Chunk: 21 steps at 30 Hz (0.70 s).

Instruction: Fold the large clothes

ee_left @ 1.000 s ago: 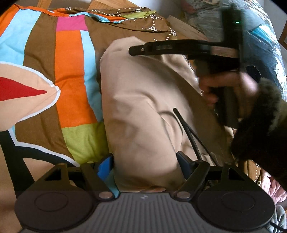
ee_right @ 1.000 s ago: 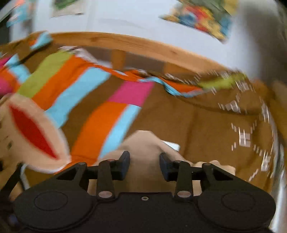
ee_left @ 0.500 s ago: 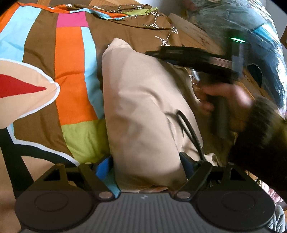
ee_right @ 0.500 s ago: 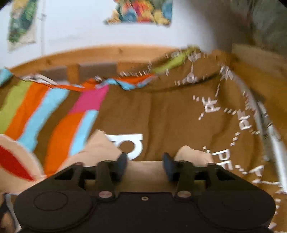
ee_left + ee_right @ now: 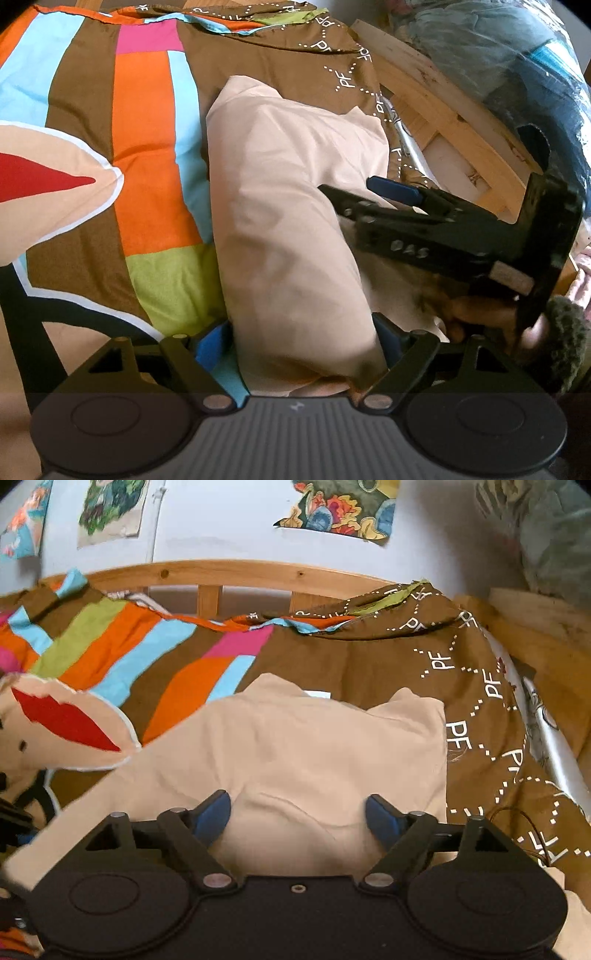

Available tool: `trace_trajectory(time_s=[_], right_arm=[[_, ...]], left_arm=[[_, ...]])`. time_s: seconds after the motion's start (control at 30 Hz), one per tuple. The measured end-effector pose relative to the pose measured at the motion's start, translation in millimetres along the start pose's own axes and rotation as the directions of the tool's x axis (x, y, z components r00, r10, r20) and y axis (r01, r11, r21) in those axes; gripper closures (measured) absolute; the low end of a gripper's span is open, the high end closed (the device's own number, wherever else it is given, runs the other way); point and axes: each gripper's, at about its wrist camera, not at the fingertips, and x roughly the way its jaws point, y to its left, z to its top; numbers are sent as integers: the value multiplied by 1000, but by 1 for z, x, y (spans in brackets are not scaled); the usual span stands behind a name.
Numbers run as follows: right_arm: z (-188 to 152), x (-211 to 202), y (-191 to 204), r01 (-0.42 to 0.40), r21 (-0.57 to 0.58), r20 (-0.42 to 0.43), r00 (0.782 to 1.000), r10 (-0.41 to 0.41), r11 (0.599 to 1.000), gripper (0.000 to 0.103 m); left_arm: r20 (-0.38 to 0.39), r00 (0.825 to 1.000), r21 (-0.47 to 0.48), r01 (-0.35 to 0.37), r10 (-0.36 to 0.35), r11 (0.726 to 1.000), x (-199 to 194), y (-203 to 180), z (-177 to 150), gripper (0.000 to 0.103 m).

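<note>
Beige garment [image 5: 288, 236] lay folded into a long band on our striped bedspread [image 5: 147, 155], near the bed's wooden frame [image 5: 236, 572]. Our left gripper [image 5: 303, 339] stood with its jaws wide apart, the near end of the cloth bulging up between the blue pads [image 5: 210, 341] without being pinched. Our right gripper [image 5: 297, 810] was spread just as wide over the garment [image 5: 295, 746], holding nothing. From the left wrist we saw that right gripper [image 5: 373, 192] at the cloth's right edge, a hand [image 5: 480, 314] on its handle.
</note>
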Motion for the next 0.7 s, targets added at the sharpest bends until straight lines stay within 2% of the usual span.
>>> trace_trajectory(time_s=[0.1,0.2,0.3,0.47,0.53,0.57,0.63,0.67,0.7], right_arm=[[-10,4,3,28,8,34,999,-28,1000,16],[-12,-2,-4,13,35,54,998,-15,999,17],[-3,-35,-16,6,79,17,1000,-8,997,18],[-22,-113,-33,115,131,-27,993,-112,985,9],[-43,-128,-42,203,197,-59,979,-195,959,8],[-52,-129,-47,222,243,-77,975,-210,944,9],[-67,-124,-60,210,346,-112,977,-182,914,18],[-68,-122,-64,193,367,-98,981,-168,910,22],[-67,-121,-66,189,363,-91,982,-167,913,35]], left_arm=[[-9,1000,-2,-4,4,1000,8,-2,4,18],[-8,1000,-4,4,-4,1000,8,-2,4,16],[5,1000,-22,17,-17,1000,6,2,2,14],[3,1000,-37,24,-24,999,7,4,3,11],[-1,999,-49,35,-35,998,8,8,3,10],[-2,999,-52,41,-41,998,7,10,3,10],[-4,999,-53,44,-44,998,7,10,2,9],[-4,999,-51,43,-43,998,6,11,2,9],[-3,999,-51,42,-42,998,6,11,2,8]])
